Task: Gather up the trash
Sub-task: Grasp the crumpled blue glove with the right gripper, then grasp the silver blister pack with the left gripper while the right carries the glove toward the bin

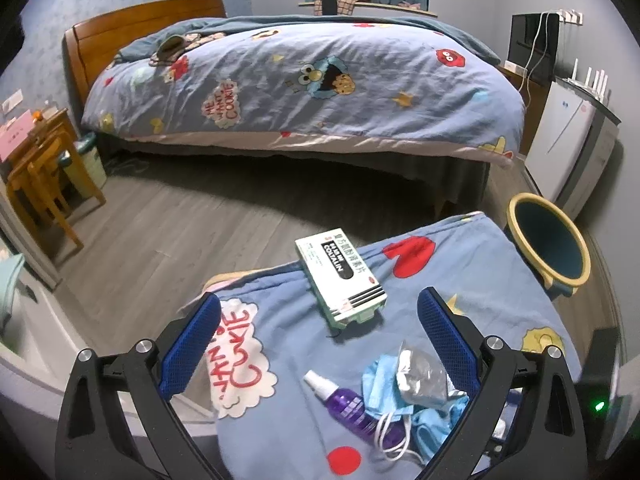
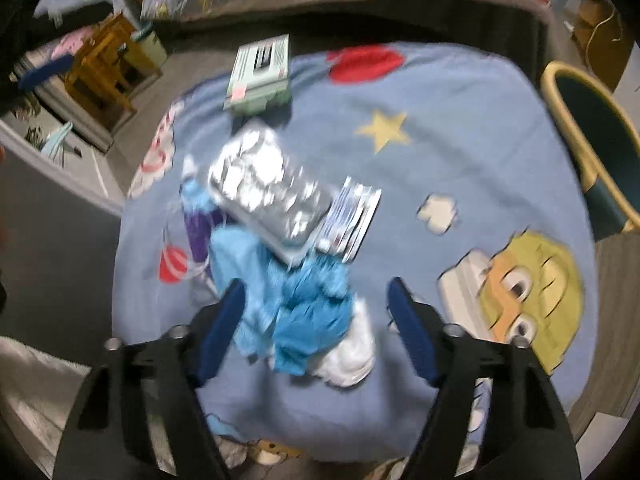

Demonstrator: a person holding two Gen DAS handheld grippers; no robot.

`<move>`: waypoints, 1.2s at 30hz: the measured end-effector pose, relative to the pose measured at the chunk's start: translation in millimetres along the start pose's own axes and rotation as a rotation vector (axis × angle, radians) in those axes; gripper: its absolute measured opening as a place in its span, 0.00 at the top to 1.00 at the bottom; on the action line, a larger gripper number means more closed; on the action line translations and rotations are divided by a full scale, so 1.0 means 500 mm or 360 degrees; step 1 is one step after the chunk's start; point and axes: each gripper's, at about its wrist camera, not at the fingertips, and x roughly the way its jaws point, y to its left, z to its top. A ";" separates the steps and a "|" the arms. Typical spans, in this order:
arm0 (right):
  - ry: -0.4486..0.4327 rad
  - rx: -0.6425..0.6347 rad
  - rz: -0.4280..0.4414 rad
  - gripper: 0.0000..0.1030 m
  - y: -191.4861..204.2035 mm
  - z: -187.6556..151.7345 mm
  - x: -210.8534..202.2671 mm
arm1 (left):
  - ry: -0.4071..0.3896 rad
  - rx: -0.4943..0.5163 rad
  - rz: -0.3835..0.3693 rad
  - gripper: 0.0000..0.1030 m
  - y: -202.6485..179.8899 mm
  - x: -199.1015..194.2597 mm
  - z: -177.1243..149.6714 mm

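- left gripper (image 1: pixel 318 344) is hovering over a blue cartoon-print cloth (image 1: pixel 460 280) covering a small bench, jaws standing wide apart, nothing between them being gripped
- right gripper (image 2: pixel 316 324) is pointing steeply down at the trash pile, jaws sitting apart on either side of a crumpled blue glove (image 2: pixel 308 320); pads are not pressing on it as far as the blurred right wrist view shows
- trash is lying clustered on the near part of the cloth: blue face mask (image 1: pixel 384 384) with white ear loops, silver blister pack (image 1: pixel 420 376) resting on top of it, purple spray bottle (image 1: pixel 348 404) lying on its side just left of the mask
- in the right wrist view the blister pack (image 2: pixel 268 196) is lying tilted over the blue stuff, with a small striped foil sachet (image 2: pixel 352 220) touching its right edge and a white crumpled tissue (image 2: pixel 352 356) just beside the glove on the near right
- medicine box (image 1: pixel 340 276) is sitting at the far left edge of the cloth, apart from the pile, 1 corner overhanging the edge
- waste bin (image 1: pixel 550 248) with yellow rim and dark blue inside is standing on the floor just right of the bench, looking empty from here
- bed (image 1: pixel 304 80) with matching cartoon duvet is filling the far side of the room; wooden stool (image 1: pixel 44 172) is standing far left; white cabinet (image 1: pixel 568 140) far right
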 end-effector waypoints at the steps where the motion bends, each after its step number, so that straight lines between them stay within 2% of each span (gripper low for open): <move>1: 0.0026 0.0000 0.0004 0.51 0.002 -0.005 0.007 | 0.0001 -0.0003 -0.0002 0.05 0.003 -0.001 -0.001; 2: 0.0053 -0.0007 0.0001 0.64 0.003 -0.009 0.013 | 0.0003 -0.0005 -0.0005 0.05 0.004 0.000 -0.001; 4: 0.0056 -0.0023 -0.0025 0.69 0.004 -0.014 0.010 | 0.0011 -0.0006 -0.0013 0.05 0.007 0.002 -0.002; 7: 0.0033 -0.0045 -0.0033 0.85 0.006 -0.013 -0.011 | 0.0022 -0.0004 -0.0015 0.05 0.009 0.008 -0.002; 13: -0.0058 -0.0054 -0.0012 0.85 -0.023 0.026 -0.081 | 0.0070 0.0000 -0.0047 0.05 -0.006 0.031 -0.002; 19: -0.0184 -0.0117 -0.0101 0.85 -0.079 0.095 -0.163 | 0.0146 0.0093 -0.0075 0.05 -0.049 0.064 -0.016; 23: -0.0282 -0.0158 -0.0211 0.85 -0.129 0.130 -0.200 | 0.0242 0.0143 -0.0122 0.05 -0.079 0.098 -0.037; 28: -0.0293 0.0071 -0.0063 0.85 -0.191 0.138 -0.183 | 0.0377 0.0196 -0.0163 0.05 -0.116 0.144 -0.066; 32: -0.0323 0.0021 -0.0087 0.85 -0.190 0.148 -0.186 | 0.0453 0.0224 -0.0185 0.06 -0.142 0.173 -0.081; 36: -0.0320 0.0061 -0.0040 0.85 -0.202 0.150 -0.182 | 0.0533 0.0290 -0.0204 0.07 -0.170 0.197 -0.096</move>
